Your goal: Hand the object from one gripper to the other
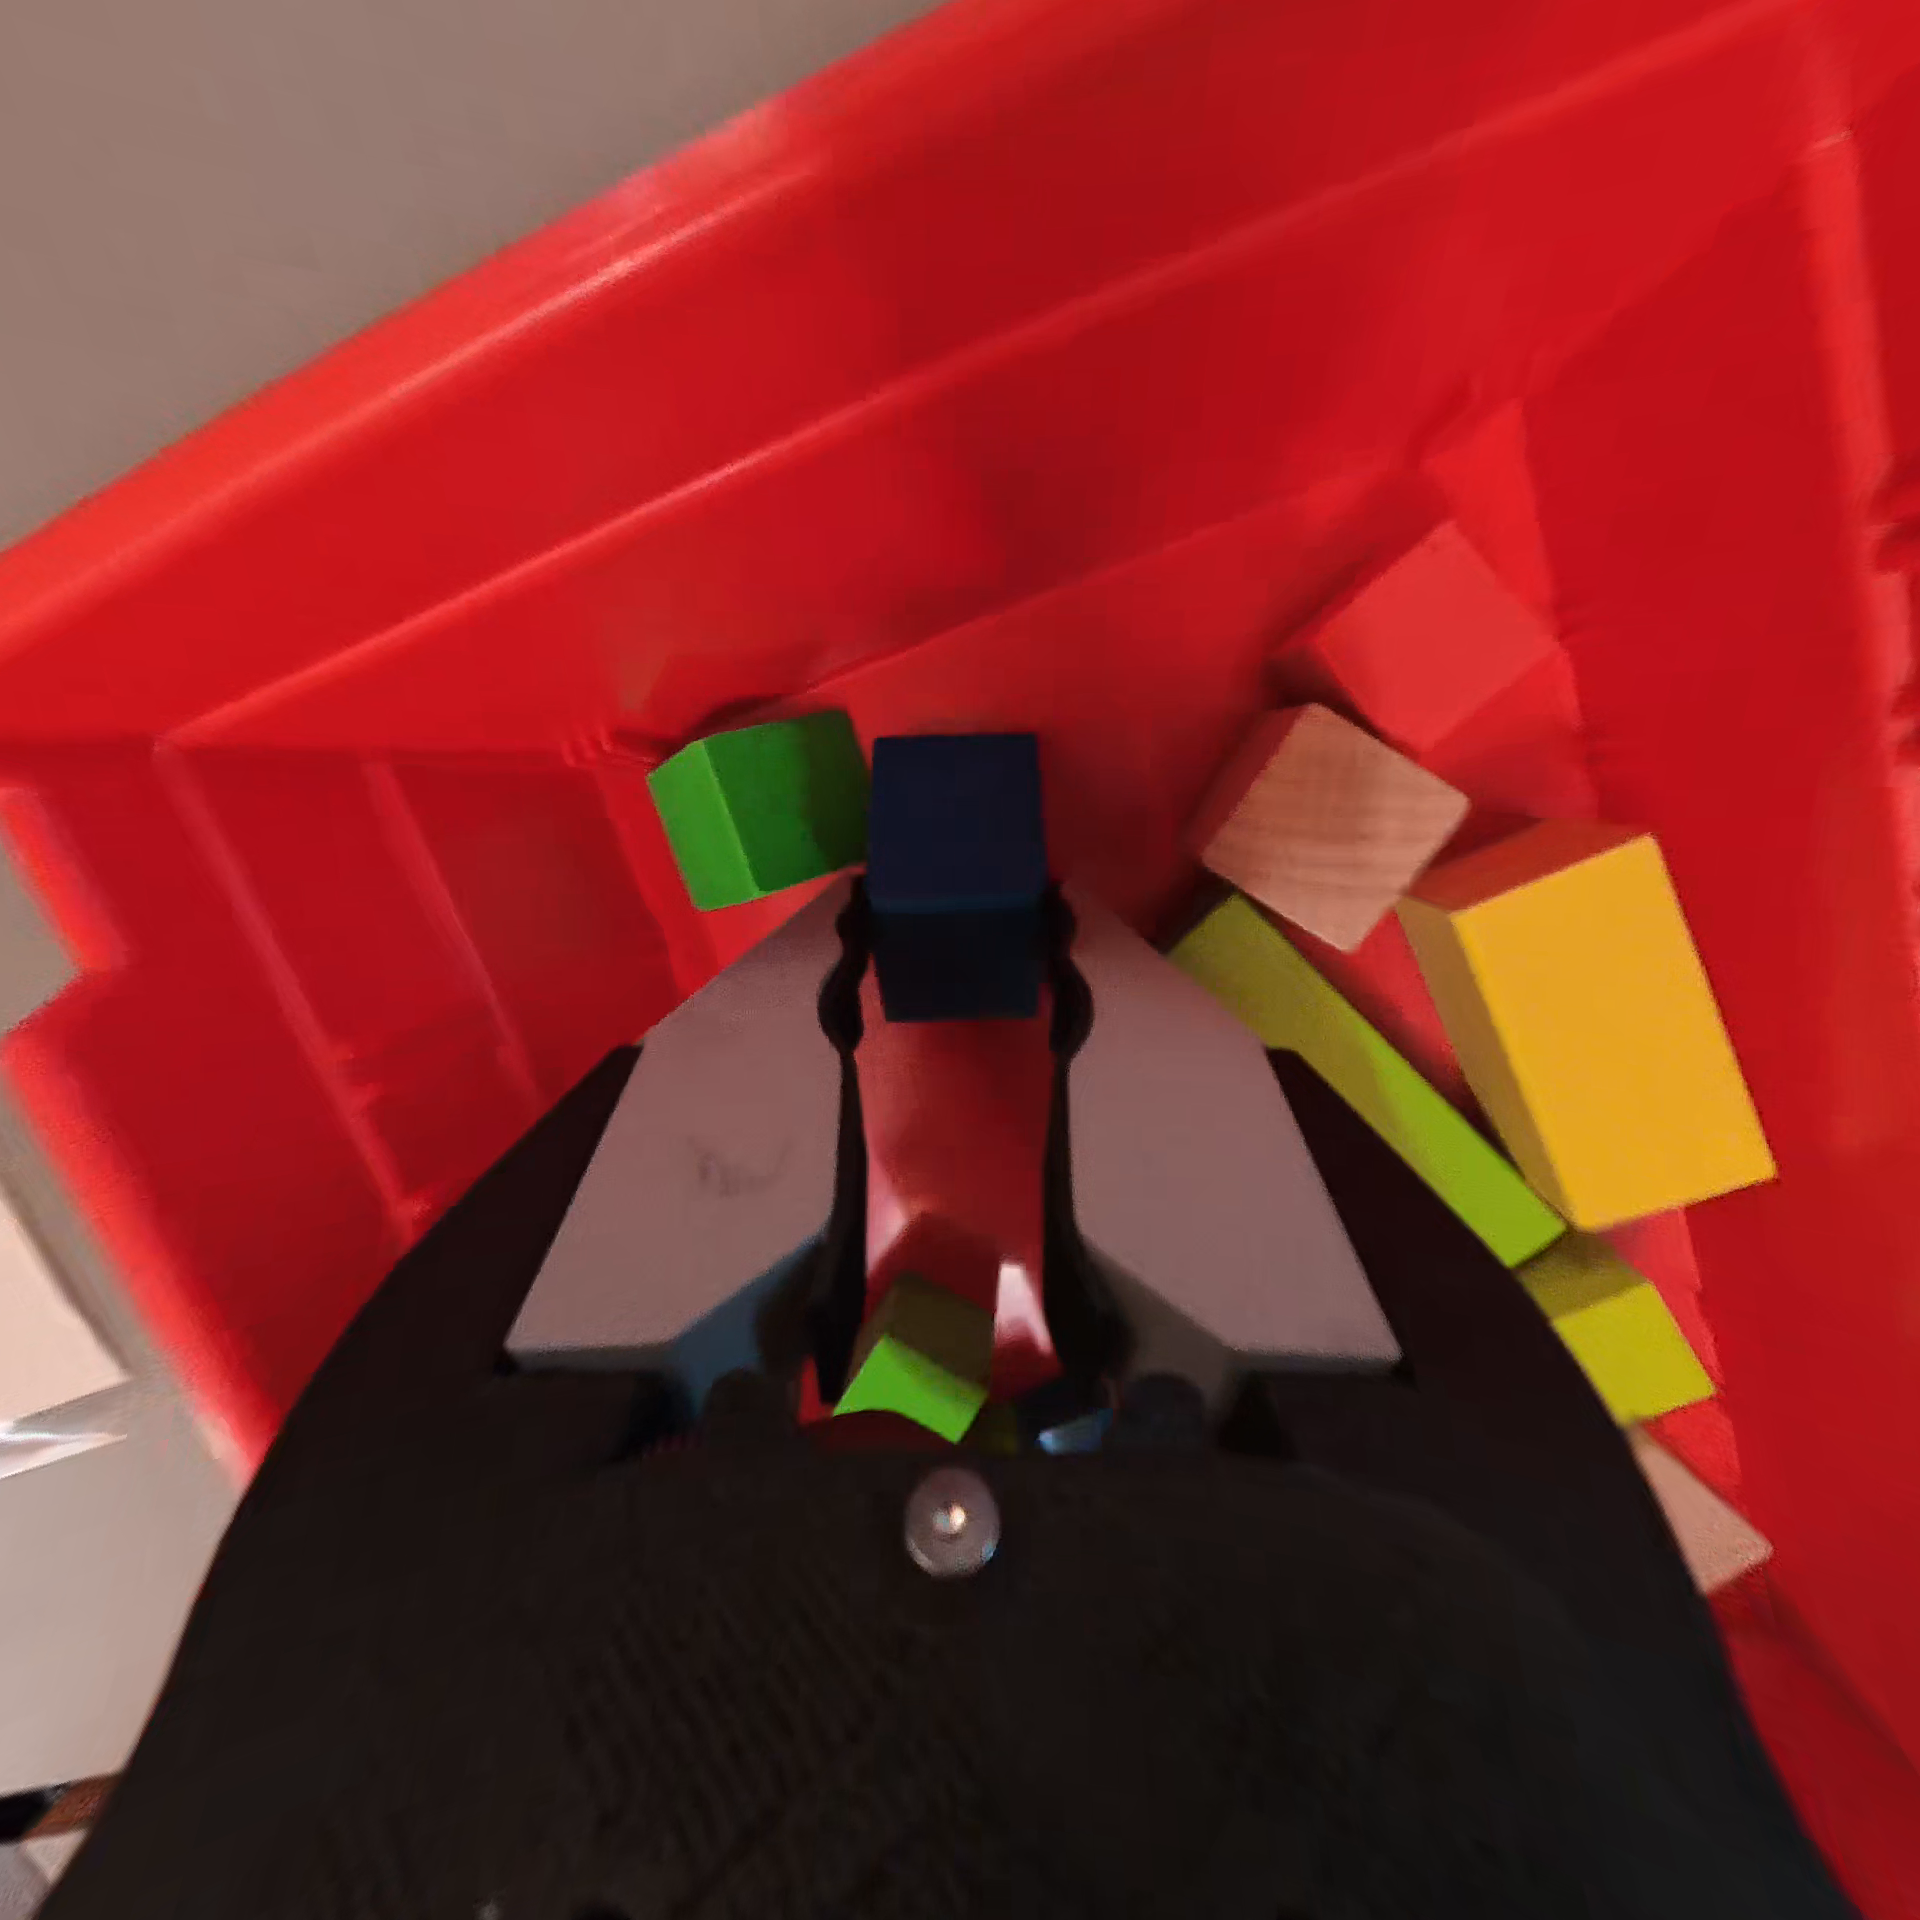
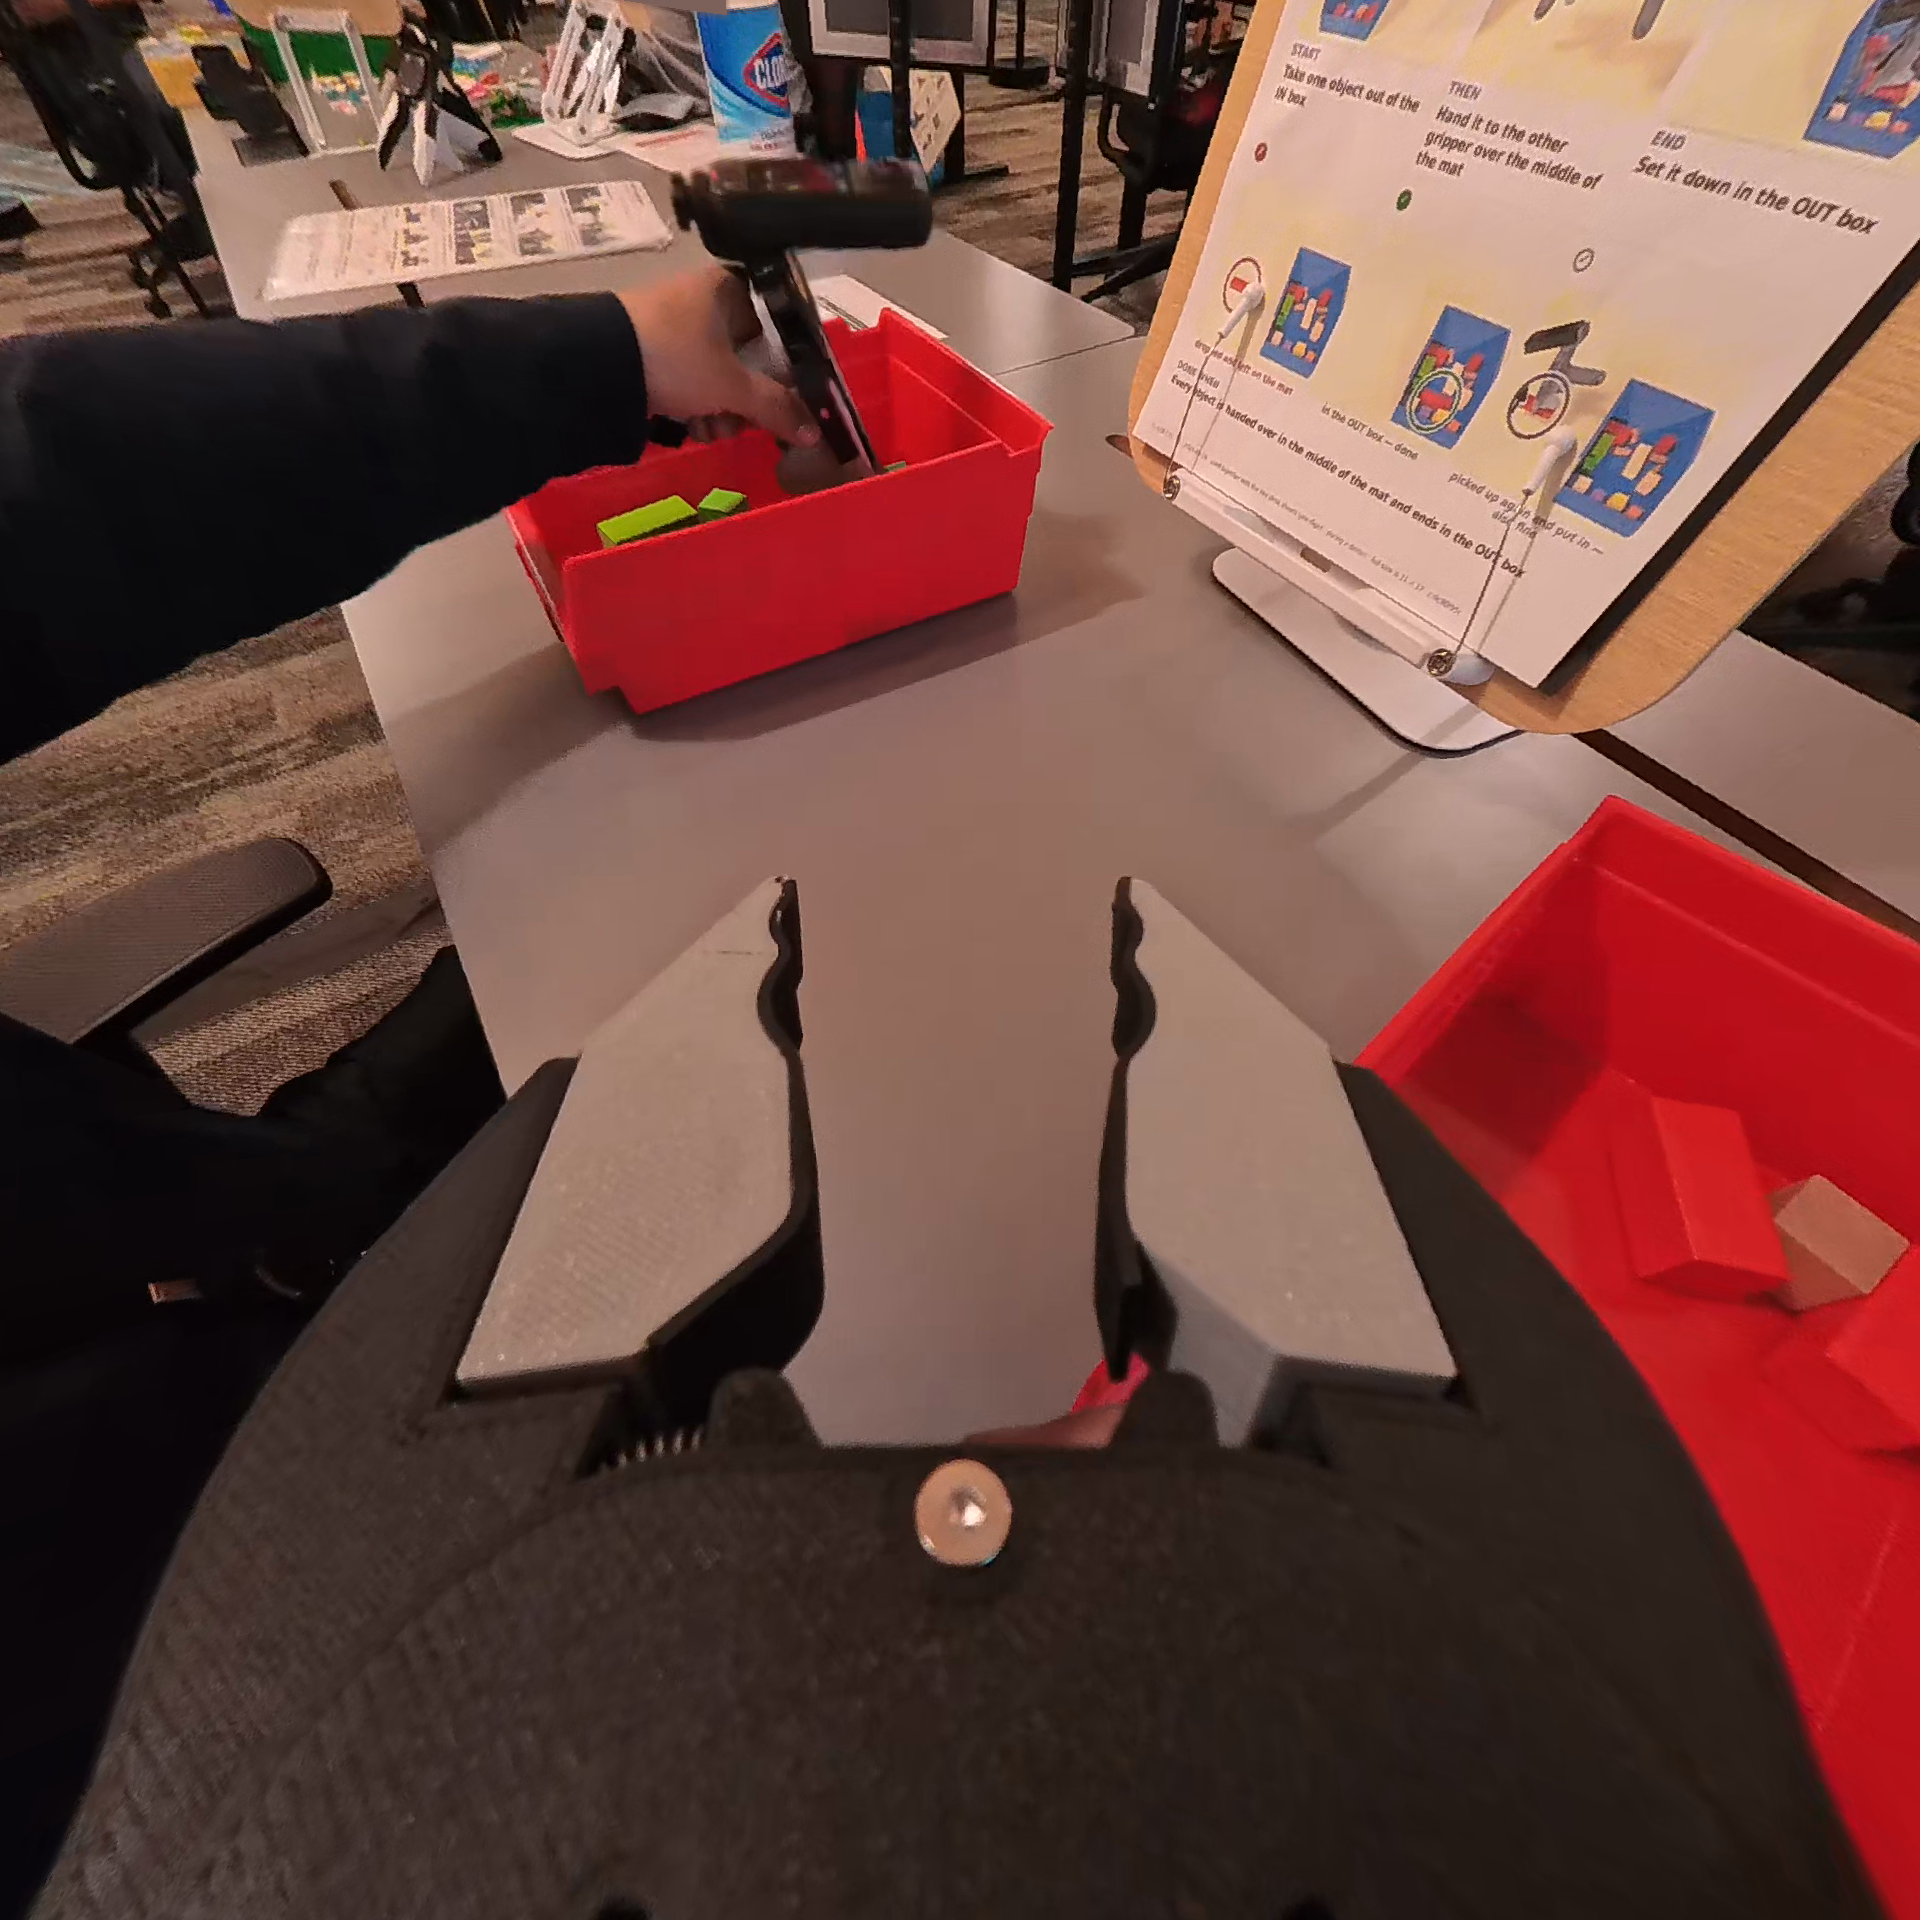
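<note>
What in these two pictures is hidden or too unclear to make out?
- Left wrist view: blocks low in the red bin, covered by the left gripper holding the blue block.
- Right wrist view: the left gripper's fingertips, hidden inside the far bin.
- Right wrist view: the near bin, cut off by the edge.

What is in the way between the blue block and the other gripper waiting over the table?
Nothing visible. The left gripper has its fingers shut on the dark blue block inside the red bin. Between that bin and the open, empty right gripper lies only bare grey table; the bin wall must be cleared first.
</note>
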### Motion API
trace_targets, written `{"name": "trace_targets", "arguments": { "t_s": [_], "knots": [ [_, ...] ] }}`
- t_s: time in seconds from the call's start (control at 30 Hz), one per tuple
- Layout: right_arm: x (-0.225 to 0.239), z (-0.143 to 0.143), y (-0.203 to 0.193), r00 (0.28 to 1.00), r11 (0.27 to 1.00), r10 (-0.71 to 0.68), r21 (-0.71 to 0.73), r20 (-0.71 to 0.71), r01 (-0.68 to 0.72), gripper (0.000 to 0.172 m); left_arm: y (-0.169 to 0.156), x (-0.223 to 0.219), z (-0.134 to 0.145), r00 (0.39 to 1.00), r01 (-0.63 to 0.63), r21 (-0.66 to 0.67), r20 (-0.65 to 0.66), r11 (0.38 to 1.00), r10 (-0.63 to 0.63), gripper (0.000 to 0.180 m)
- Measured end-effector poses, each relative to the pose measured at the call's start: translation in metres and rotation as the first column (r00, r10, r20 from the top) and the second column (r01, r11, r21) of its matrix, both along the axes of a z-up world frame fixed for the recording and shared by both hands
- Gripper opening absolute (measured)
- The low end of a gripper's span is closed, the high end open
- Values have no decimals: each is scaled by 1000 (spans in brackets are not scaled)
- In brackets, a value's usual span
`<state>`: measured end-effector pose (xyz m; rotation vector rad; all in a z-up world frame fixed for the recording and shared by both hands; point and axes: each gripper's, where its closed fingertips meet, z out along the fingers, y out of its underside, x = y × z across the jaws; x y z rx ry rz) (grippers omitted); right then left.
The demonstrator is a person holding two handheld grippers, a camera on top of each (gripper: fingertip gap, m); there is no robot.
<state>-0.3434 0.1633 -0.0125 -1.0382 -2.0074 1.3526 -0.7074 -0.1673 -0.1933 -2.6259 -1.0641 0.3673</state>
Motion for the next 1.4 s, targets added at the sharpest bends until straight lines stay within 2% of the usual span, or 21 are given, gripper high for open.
{"name": "trace_targets", "arguments": {
  "t_s": [0.1, 0.17, 0.2, 0.27, 0.3, 0.33, 0.37, 0.4, 0.47, 0.57, 0.6, 0.77, 0.83, 0.93, 1.17, 1.33, 1.4],
  "knots": [
    [2, 2, -7, 999, 999, 42, -32, 0, -42, 56, 16, 13, 44, 982, 119, 78, -158, 990, -105, 29],
    [4, 3, -17, 996, 993, 93, -73, 6, -93, 54, 42, 43, 83, 933, 283, 163, -277, 945, -232, 29],
    [5, 3, -23, 992, 988, 124, -91, 9, -123, 53, 59, 68, 102, 880, 411, 191, -338, 891, -333, 29],
    [8, 6, -40, 981, 975, 195, -113, -3, -194, 53, 89, 132, 127, 734, 647, 187, -418, 739, -536, 29],
    [11, 8, -50, 971, 964, 236, -118, -18, -237, 53, 102, 170, 134, 628, 758, 158, -437, 632, -644, 29],
    [15, 10, -61, 959, 951, 282, -123, -36, -284, 54, 113, 210, 139, 496, 857, 126, -462, 500, -735, 29],
    [20, 12, -72, 944, 935, 327, -131, -50, -331, 54, 123, 243, 144, 383, 916, 96, -495, 389, -780, 29],
    [25, 13, -84, 928, 916, 369, -144, -55, -373, 54, 131, 269, 147, 313, 944, 73, -503, 321, -806, 29],
    [33, 12, -106, 898, 884, 438, -160, -46, -439, 56, 143, 310, 145, 225, 973, 54, -450, 225, -864, 29],
    [33, 3, -129, 887, 883, 458, -86, -66, -462, 58, 162, 350, 151, 127, 992, 59, -474, 112, -872, 29],
    [32, -1, -135, 887, 888, 455, -45, -76, -458, 59, 168, 357, 155, 128, 991, 82, -482, 101, -867, 29],
    [16, -17, -141, 923, 925, 368, 149, -115, -350, 58, 186, 374, 155, 226, 946, 313, -451, 85, -863, 29],
    [17, -20, -144, 918, 920, 384, 129, -99, -370, 56, 188, 378, 151, 239, 931, 358, -446, 73, -863, 28],
    [15, -25, -147, 912, 913, 405, 85, -66, -400, 31, 188, 384, 153, 231, 923, 383, -462, 42, -857, 28],
    [12, -29, -152, 897, 898, 440, 21, -41, -440, 31, 189, 381, 140, 231, 939, 334, -420, 87, -878, 29],
    [9, -18, -150, 909, 910, 411, -28, -68, -413, 30, 191, 378, 137, 293, 904, 411, -397, 117, -870, 29],
    [10, -12, -147, 908, 907, 412, -57, -80, -417, 30, 192, 375, 134, 317, 900, 414, -412, 135, -854, 41]
  ]
}}
